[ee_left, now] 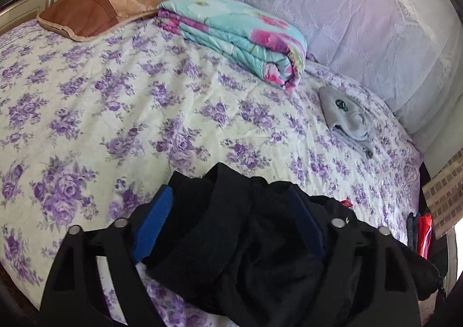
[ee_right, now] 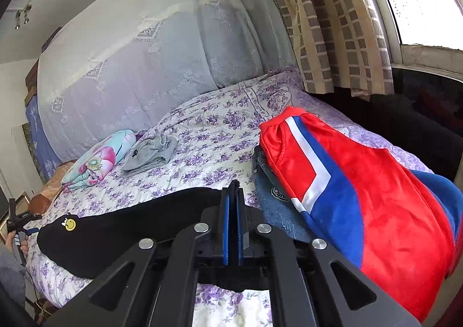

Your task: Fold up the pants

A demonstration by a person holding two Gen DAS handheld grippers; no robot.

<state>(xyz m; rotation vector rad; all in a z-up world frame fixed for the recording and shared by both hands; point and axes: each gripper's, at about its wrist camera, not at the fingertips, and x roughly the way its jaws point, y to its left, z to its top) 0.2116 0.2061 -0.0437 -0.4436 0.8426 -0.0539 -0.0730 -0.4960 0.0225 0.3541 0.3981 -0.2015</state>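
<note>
On the bed, the pants sit at 6 o'clock in the left wrist view, bunched between the left gripper fingers. Pillow is way back at 11, quilt just right of it at 12, small shirt at 2. Right wrist view: right gripper dead center on the pants, jacket at 3 lying on jeans, curtain up at 1.

Bedspread: cream, purple rose print.
Pants: black, yellow smiley patch.
Folded quilt: turquoise, pink flowers.
Pillow: brown and tan.
Small garment: grey.
Jacket: red and blue, white stripe.
Jeans: faded blue.
Curtain: beige-and-brown check.
Hand-held gripper pads: blue.
</note>
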